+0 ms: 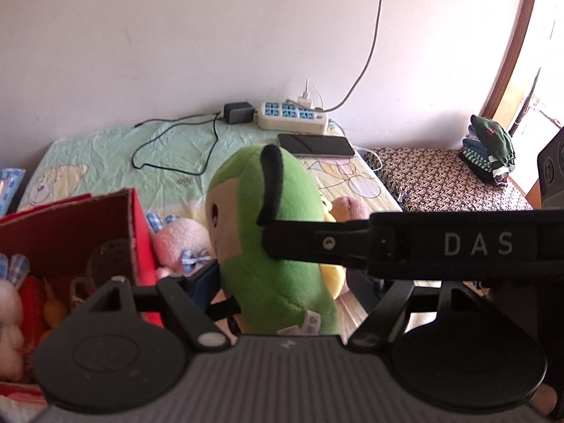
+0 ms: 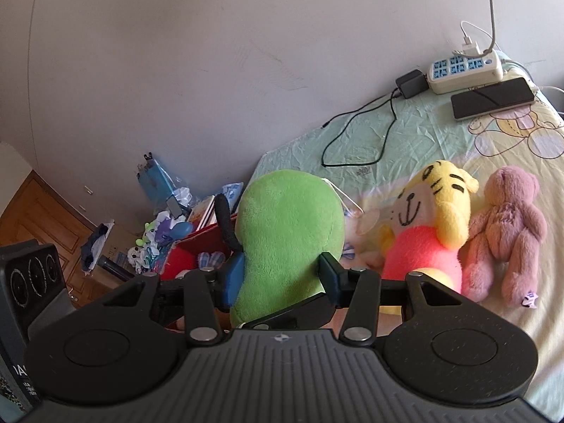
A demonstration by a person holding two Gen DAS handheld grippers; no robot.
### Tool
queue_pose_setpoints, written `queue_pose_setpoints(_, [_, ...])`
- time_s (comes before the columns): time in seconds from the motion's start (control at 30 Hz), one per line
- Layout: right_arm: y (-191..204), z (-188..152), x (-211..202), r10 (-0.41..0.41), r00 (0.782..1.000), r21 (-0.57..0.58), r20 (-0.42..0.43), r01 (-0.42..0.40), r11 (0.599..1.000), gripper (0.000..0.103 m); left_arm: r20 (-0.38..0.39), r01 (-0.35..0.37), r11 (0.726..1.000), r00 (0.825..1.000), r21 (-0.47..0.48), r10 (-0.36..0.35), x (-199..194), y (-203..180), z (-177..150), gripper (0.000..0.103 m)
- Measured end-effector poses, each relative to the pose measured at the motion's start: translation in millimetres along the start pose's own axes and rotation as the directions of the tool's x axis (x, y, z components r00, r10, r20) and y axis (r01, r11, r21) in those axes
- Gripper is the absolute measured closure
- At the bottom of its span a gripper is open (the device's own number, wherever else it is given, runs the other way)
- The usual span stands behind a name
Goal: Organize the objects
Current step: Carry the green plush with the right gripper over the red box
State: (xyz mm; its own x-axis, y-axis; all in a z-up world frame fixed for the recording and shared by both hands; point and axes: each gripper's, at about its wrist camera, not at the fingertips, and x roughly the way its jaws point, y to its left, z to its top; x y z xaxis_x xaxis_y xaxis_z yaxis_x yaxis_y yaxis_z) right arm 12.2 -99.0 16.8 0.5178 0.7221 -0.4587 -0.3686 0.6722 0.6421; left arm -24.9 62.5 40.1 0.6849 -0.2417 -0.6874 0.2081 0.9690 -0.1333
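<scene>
Right wrist view: your right gripper (image 2: 280, 275) and left gripper (image 1: 282, 282) both clamp the green plush (image 2: 289, 232); the tiger (image 2: 428, 225) and bear (image 2: 500, 232) at two o'clock remain unboxed; the red box (image 1: 70, 232) holds some.

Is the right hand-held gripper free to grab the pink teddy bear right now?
Probably not: the right hand-held gripper is already clamped on the green plush toy. The pink teddy bear lies unobstructed on the bed.

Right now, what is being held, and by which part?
The green plush toy, gripped at its lower body by the right gripper; the left gripper also clamps it low down.
</scene>
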Motion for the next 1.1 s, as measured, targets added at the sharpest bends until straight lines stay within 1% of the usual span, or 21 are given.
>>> queue_pose_setpoints(0.13, [20.6, -8.8, 4.0, 0.022, 0.999, -0.011, 0.024, -0.021, 1.0, 0.053, 0.03, -0.006, 1.0, 1.0, 0.002, 0.006, -21.8, 12.4, -6.2, 0.027])
queue_pose_setpoints(0.27, [45.9, -15.9, 14.2, 0.044, 0.998, -0.033, 0.038, -0.043, 0.999, 0.053, 0.055, -0.018, 1.0, 0.998, -0.01, 0.018, -42.4, 32.4, -10.0, 0.027])
queue_pose_setpoints(0.57, [91.7, -29.1, 64.1, 0.077, 0.997, -0.081, 0.024, -0.075, 0.994, 0.053, 0.084, -0.063, 0.997, 0.994, -0.041, 0.066, -72.7, 90.8, -19.8, 0.027])
queue_pose_setpoints(0.73, [109.6, -40.5, 98.3, 0.078, 0.997, -0.102, 0.002, -0.077, 0.992, 0.053, 0.072, -0.078, 0.995, 0.994, -0.064, 0.082, -76.0, 128.7, -27.2, 0.027])
queue_pose_setpoints(0.9, [118.9, -50.5, 131.4, 0.075, 0.997, -0.113, -0.02, -0.076, 0.991, 0.053, 0.044, -0.112, 0.992, 0.992, -0.06, 0.115, -69.8, 161.2, -33.5, 0.027])
queue_pose_setpoints(1.1, [124.2, -61.4, 165.3, 0.026, 0.997, -0.122, -0.068, -0.034, 0.992, 0.053, -0.015, -0.128, 0.99, 0.992, -0.063, 0.127, -50.0, 195.8, -45.9, 0.027])
